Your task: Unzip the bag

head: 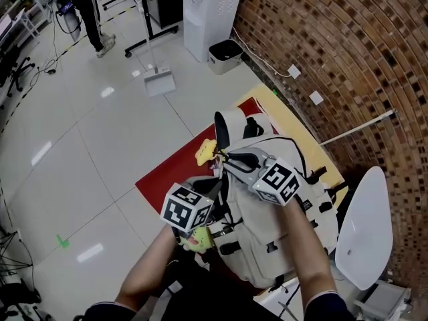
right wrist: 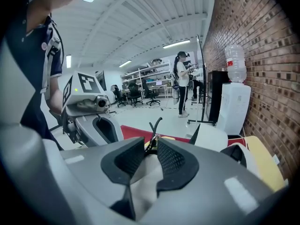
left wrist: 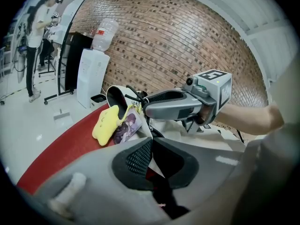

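A cream backpack (head: 267, 233) with black straps lies on a red mat (head: 170, 176). A yellow star plush (head: 205, 151) and a picture card (left wrist: 126, 128) hang near its top. My left gripper (head: 215, 183) is shut, its jaws pinching the bag's cream fabric (left wrist: 179, 129) in the left gripper view (left wrist: 151, 141). My right gripper (head: 225, 158) reaches across the bag's top towards the plush. In the right gripper view its jaws (right wrist: 150, 142) stand a little apart. The black zipper pull (right wrist: 153, 125) rises from between the tips, with cream fabric below. The pads do not press on it.
A brick wall curves behind the bag. A white chair (head: 364, 233) stands at the right. Farther off are a water dispenser (head: 207, 12), a small bin (head: 224, 55) and a dustpan (head: 159, 82) on the tiled floor. A person (head: 83, 5) stands far back.
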Demonstrator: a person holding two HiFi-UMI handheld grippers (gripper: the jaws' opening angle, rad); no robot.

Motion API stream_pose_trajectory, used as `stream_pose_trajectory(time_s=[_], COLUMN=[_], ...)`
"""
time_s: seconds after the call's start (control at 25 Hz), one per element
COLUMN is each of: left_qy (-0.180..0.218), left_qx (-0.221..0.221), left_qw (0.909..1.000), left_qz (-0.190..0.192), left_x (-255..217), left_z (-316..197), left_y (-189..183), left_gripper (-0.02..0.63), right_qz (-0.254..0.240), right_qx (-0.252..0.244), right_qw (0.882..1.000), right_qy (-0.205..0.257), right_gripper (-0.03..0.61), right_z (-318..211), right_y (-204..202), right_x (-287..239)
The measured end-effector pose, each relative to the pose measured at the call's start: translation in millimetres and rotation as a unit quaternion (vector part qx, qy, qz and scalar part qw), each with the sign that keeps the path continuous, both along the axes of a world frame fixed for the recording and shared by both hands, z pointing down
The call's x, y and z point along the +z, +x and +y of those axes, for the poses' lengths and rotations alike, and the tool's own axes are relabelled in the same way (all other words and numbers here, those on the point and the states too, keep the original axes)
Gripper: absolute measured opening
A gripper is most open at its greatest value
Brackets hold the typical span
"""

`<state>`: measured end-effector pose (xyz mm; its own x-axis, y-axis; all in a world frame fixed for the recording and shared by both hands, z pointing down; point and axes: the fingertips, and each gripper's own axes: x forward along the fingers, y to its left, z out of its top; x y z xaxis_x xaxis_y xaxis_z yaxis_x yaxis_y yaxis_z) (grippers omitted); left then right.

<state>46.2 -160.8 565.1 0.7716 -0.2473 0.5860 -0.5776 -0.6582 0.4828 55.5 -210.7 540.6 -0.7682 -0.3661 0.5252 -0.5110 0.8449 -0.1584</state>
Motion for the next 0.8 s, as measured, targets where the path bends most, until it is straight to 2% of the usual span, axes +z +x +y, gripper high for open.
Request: stream_pose_trajectory(time_s=[0.04, 0.08, 0.12, 0.44, 0.68, 0.8], left_qy=[-0.001, -0.001, -0.002, -0.006, -0.007, -0.006], left_qx=[-0.001, -0.002, -0.002, -0.004, -0.002, -0.002], left_qw=[1.0000, 1.0000, 1.0000, 0.9997, 0.9995, 0.9994], left_qz=[0.002, 0.005, 0.007, 0.022, 0.031, 0.033], left_x=[1, 1, 2, 1, 1, -1], left_z=[0, 0, 0, 1, 2, 1], left_y=[0, 0, 0, -3, -4, -4], left_gripper=[0.008, 0.008, 0.008, 0.008, 0.008, 0.008], right_qz=[-0.001, -0.001, 0.002, 0.049, 0.043, 0.036], right_qx=[-0.002, -0.005, -0.007, 0.021, 0.077, 0.077], right_qw=[1.000, 1.000, 1.000, 0.998, 0.994, 0.993], right_qy=[-0.007, -0.016, -0.022, -0.039, -0.057, -0.087], right_gripper=[0.101, 0.161, 0.183, 0.120, 0.140, 0.141], right_z=[3, 6, 8, 14, 16, 25], right_y=[-2, -4, -5, 3, 19, 13], right_x=[0, 1, 2, 1, -5, -2])
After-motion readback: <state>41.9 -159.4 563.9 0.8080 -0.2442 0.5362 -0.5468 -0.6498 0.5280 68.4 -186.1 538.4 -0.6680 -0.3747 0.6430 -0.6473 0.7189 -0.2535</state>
